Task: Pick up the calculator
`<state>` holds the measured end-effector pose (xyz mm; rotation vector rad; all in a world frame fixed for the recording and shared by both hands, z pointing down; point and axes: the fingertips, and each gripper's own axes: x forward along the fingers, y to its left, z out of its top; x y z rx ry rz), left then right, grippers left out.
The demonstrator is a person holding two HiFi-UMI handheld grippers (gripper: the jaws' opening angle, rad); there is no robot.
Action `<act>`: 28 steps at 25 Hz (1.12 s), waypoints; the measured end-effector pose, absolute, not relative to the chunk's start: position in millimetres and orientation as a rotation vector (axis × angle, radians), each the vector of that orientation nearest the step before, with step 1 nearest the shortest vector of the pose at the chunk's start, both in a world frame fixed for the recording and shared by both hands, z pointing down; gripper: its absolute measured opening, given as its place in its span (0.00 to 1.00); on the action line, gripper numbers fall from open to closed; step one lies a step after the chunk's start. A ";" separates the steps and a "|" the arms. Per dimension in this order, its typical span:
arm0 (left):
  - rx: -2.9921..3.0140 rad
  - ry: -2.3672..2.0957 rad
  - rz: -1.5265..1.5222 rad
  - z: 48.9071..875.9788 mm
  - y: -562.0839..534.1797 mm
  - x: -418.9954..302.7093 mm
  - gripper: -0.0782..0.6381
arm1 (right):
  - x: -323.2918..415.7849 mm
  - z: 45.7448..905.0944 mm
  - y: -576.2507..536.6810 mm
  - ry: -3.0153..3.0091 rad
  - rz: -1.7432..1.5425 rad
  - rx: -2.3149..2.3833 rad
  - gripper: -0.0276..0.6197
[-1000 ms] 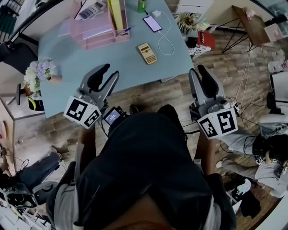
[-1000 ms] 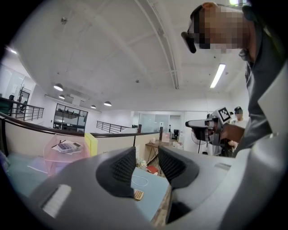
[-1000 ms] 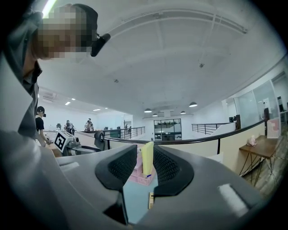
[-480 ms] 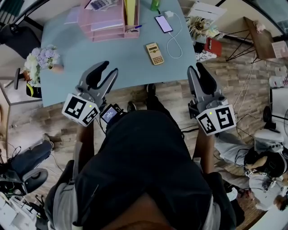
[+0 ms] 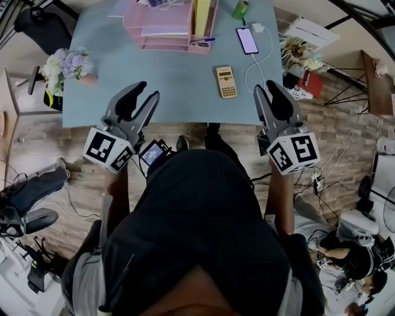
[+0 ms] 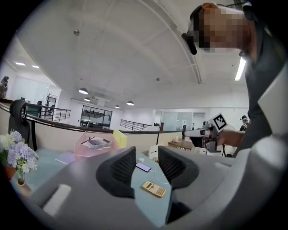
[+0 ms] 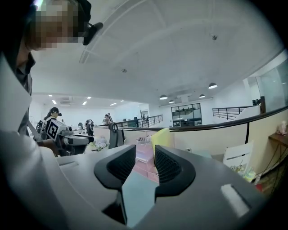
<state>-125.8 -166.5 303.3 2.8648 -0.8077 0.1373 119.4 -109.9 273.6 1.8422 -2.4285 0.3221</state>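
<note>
The tan calculator [image 5: 226,81] lies flat on the pale blue table [image 5: 123,68], near its front right part. It also shows between the left jaws in the left gripper view, calculator [image 6: 154,189], well ahead of them. My left gripper [image 5: 145,92] hovers over the table's front edge, left of the calculator, open and empty [image 6: 146,157]. My right gripper [image 5: 269,87] is over the table's front right corner, just right of the calculator. Its jaws [image 7: 145,155] stand a little apart, have just opened slightly further, and hold nothing. The calculator is hidden in the right gripper view.
A pink desk organizer [image 5: 166,28] stands at the back of the table, with a yellow folder [image 5: 202,15] upright in it. A phone [image 5: 247,41] on a white cable lies behind the calculator. A flower pot [image 5: 68,65] stands at the left edge.
Both grippers have moved forward toward the table, the right one further. The right gripper's tips now sit over the table corner, closer to the calculator.
</note>
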 end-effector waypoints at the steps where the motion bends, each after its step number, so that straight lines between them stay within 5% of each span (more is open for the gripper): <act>1: 2.855 -0.822 0.139 304.3 -168.7 -124.6 0.39 | 121.6 279.3 -116.3 -2.435 0.335 1.828 0.22; 28: 2.631 -1.040 0.272 363.2 -191.7 -126.5 0.39 | 130.3 480.8 -224.4 -2.270 0.757 1.506 0.49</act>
